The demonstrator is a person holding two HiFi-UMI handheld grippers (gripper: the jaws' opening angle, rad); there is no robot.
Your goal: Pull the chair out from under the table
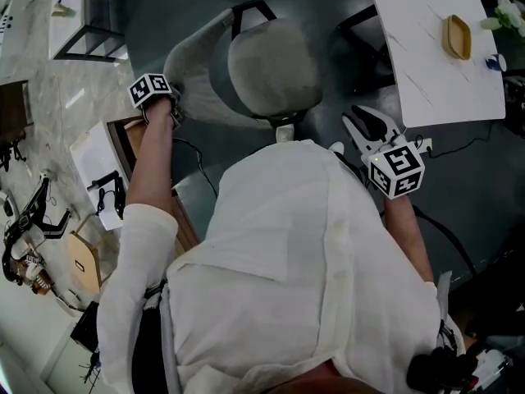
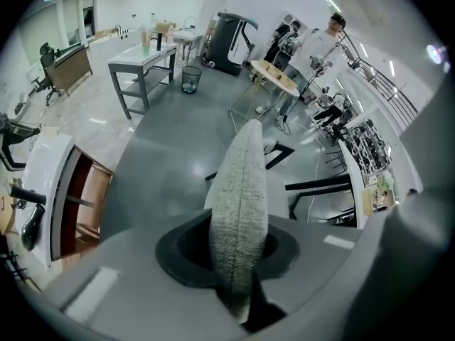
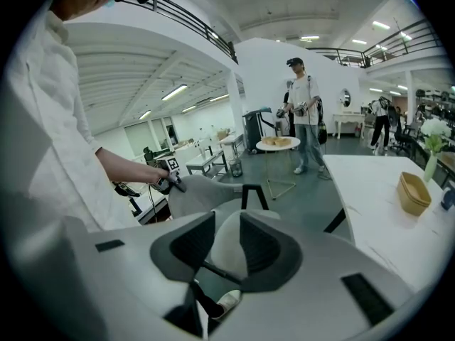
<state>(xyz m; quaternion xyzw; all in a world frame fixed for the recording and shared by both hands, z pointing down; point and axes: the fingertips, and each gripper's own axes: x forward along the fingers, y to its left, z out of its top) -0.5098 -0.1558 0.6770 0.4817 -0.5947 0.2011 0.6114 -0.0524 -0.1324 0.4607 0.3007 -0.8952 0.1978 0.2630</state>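
Observation:
The grey upholstered chair [image 1: 271, 68] stands left of the white table [image 1: 426, 48], with its curved backrest [image 1: 197, 52] toward the left. My left gripper [image 1: 174, 107] is shut on the backrest's upper edge. In the left gripper view the fabric edge [image 2: 242, 190] is pinched between the jaws of the left gripper [image 2: 238, 261]. My right gripper [image 1: 361, 120] hangs open beside the seat's right side, holding nothing. In the right gripper view the right gripper [image 3: 226, 244] frames the pale seat, with the backrest [image 3: 206, 190] and the left gripper [image 3: 170, 182] beyond.
A wooden bowl [image 1: 457, 37] lies on the white table, and black table legs [image 1: 361, 23] stand close to the seat. A black-framed table [image 1: 86, 15] and a wooden cabinet [image 1: 123, 138] sit at the left. Cables cross the floor. A round side table [image 3: 277, 143] and people stand further off.

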